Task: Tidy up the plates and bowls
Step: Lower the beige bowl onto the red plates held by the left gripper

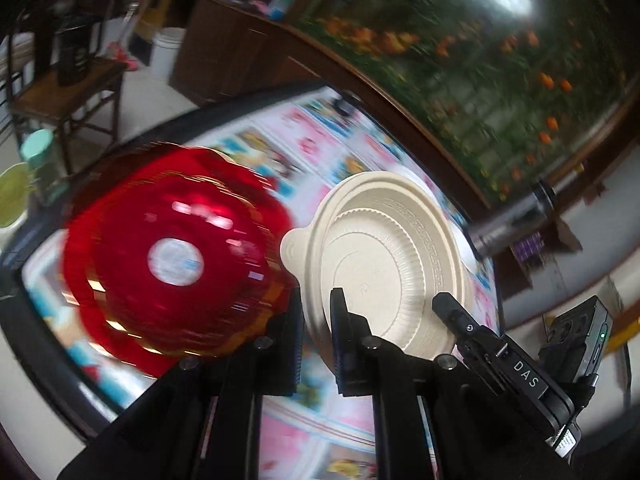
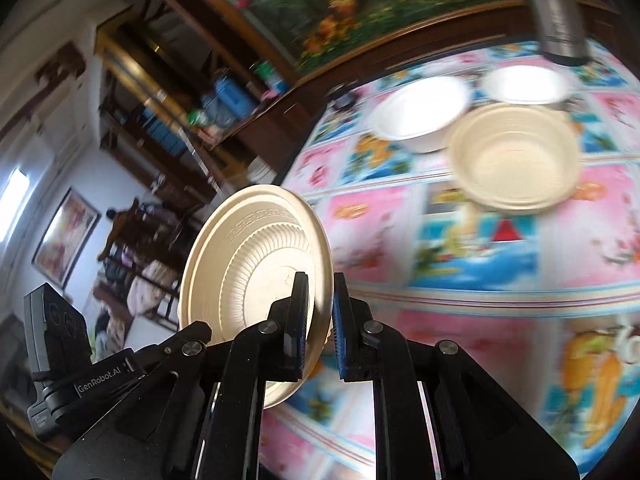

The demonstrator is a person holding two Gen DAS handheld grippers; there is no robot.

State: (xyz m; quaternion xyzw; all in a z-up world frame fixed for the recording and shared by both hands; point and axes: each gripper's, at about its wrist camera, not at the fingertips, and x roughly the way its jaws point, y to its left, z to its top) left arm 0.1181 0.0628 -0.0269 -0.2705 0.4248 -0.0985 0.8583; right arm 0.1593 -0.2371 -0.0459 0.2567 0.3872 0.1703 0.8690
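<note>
A cream plate (image 1: 384, 264) with ribbed rings hangs tilted above the table, held from two sides. My left gripper (image 1: 318, 312) is shut on its near rim. My right gripper (image 1: 444, 304) grips the rim further right. In the right wrist view the same cream plate (image 2: 256, 272) stands almost on edge, with my right gripper (image 2: 320, 304) shut on its rim and the left gripper (image 2: 200, 330) at its lower left. A red scalloped plate (image 1: 176, 252) lies blurred on the table to the left. A cream bowl (image 2: 516, 156) and two white bowls (image 2: 420, 112) (image 2: 524, 84) sit further back.
The round table (image 2: 480, 300) has a bright cartoon cloth. A steel bottle (image 2: 560, 20) stands behind the bowls. A wooden sideboard (image 1: 240, 52) and a flower picture (image 1: 500, 80) run along the far side. A wooden chair (image 1: 68, 96) and a teal-lidded jar (image 1: 38, 152) are at left.
</note>
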